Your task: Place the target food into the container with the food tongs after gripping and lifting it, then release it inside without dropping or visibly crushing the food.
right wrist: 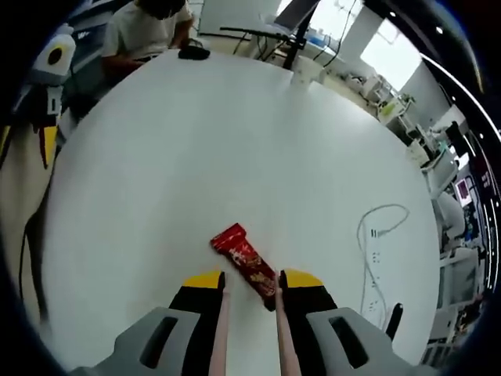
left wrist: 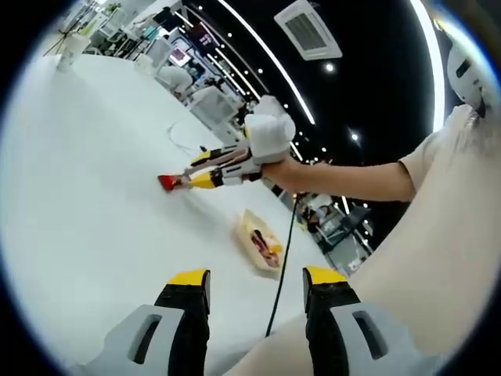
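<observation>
A red wrapped snack (right wrist: 244, 262) lies flat on the white table (right wrist: 235, 141). My right gripper (right wrist: 252, 280) is shut on a pair of pale food tongs (right wrist: 223, 329). The tong arms reach forward to either side of the snack's near end, the right arm against the wrapper. In the left gripper view the right gripper (left wrist: 202, 170) is low over the table with the snack (left wrist: 168, 182) at the tong tips. A shallow container (left wrist: 261, 241) with some food in it sits on the table nearer to me. My left gripper (left wrist: 254, 286) is open, held above the table.
A white cable (right wrist: 376, 227) loops across the table to the right of the snack. A person (right wrist: 149, 31) sits at the far edge beside a black object (right wrist: 193, 53). A black cord (left wrist: 283, 266) hangs beside the container. An arm (left wrist: 352, 180) spans the left gripper view.
</observation>
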Demonstrator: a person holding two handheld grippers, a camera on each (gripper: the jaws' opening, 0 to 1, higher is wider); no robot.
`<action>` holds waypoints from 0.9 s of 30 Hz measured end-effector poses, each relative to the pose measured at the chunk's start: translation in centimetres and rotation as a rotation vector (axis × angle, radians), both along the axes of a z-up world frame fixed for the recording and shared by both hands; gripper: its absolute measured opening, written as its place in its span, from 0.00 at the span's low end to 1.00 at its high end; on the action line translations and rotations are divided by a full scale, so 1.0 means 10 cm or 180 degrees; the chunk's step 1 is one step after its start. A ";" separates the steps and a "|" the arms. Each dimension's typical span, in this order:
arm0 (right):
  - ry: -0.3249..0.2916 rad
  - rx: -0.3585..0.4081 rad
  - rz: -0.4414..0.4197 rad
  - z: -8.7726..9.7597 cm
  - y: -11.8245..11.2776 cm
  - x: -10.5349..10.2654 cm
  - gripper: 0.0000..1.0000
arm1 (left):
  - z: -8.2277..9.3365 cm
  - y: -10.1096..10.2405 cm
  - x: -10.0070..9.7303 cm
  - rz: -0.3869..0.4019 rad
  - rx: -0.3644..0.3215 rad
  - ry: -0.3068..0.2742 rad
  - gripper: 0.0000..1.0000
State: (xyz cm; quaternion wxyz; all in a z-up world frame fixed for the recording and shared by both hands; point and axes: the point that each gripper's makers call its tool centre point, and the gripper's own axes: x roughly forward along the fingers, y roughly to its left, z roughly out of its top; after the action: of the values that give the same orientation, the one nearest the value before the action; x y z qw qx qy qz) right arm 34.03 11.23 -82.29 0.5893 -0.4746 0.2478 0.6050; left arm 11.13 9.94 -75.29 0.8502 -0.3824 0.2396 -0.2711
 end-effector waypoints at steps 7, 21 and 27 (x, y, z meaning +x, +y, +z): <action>0.0056 -0.0186 0.0219 -0.14 0.11 -0.03 0.27 | 0.01 0.01 0.02 0.0001 -0.0005 0.0000 0.46; 0.0296 -0.0291 0.0210 -0.22 0.14 0.01 0.28 | 0.04 0.05 0.09 -0.0033 -0.0001 -0.0037 0.46; 0.0463 -0.0226 0.0011 -0.23 0.12 0.03 0.28 | 0.02 0.05 0.08 -0.0023 0.0008 -0.0032 0.46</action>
State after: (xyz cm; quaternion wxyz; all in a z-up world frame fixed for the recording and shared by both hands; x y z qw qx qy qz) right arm 34.29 12.40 -84.60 0.5515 -0.4505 0.3104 0.6297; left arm 11.93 10.48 -75.07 0.8510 -0.3790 0.2370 -0.2758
